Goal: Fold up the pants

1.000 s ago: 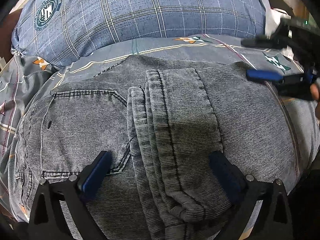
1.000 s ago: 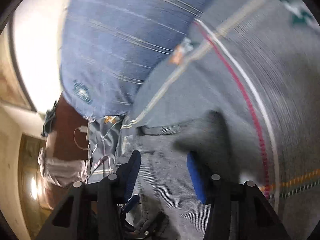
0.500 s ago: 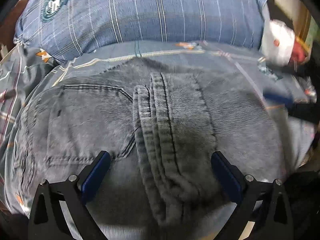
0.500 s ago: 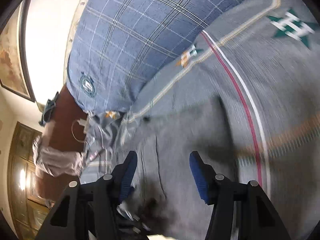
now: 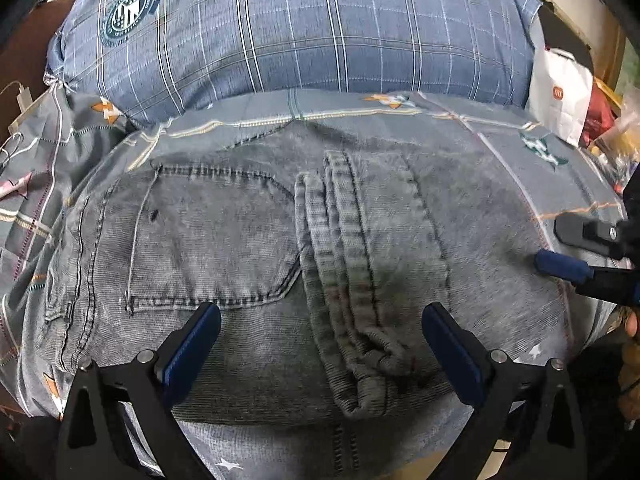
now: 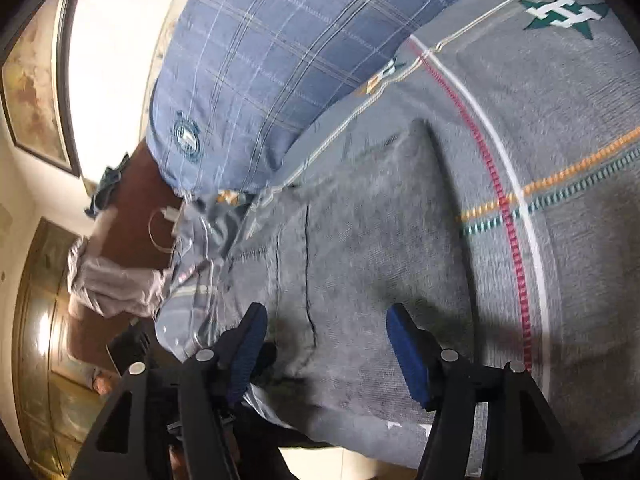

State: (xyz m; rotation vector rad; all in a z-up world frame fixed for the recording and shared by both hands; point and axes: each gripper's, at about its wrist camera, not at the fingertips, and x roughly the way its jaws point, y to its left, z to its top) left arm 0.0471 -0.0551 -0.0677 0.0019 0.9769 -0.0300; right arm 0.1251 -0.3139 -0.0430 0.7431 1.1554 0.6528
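Grey denim pants [image 5: 240, 240] lie folded on the bed, back pocket up at the left and a bunched leg hem on top in the middle. My left gripper [image 5: 320, 344] hangs open just above them, one finger on each side of the hem roll, nothing pinched. My right gripper [image 6: 328, 348] hovers over the pants' [image 6: 360, 240] right part. Its jaws are opening and nothing is between them. In the left wrist view the right gripper [image 5: 580, 252] shows at the right edge of the pants.
A blue plaid pillow [image 5: 300, 32] lies behind the pants on the grey patterned bedsheet [image 6: 560, 140]. A white paper bag [image 5: 560, 96] and clutter stand at the back right. A dark wooden bedside surface with a charger cable [image 6: 160, 224] is at the left.
The right gripper slid along the pants' right edge toward the near side, and its jaws widened. The left gripper stays open over the hem roll, hardly moved.
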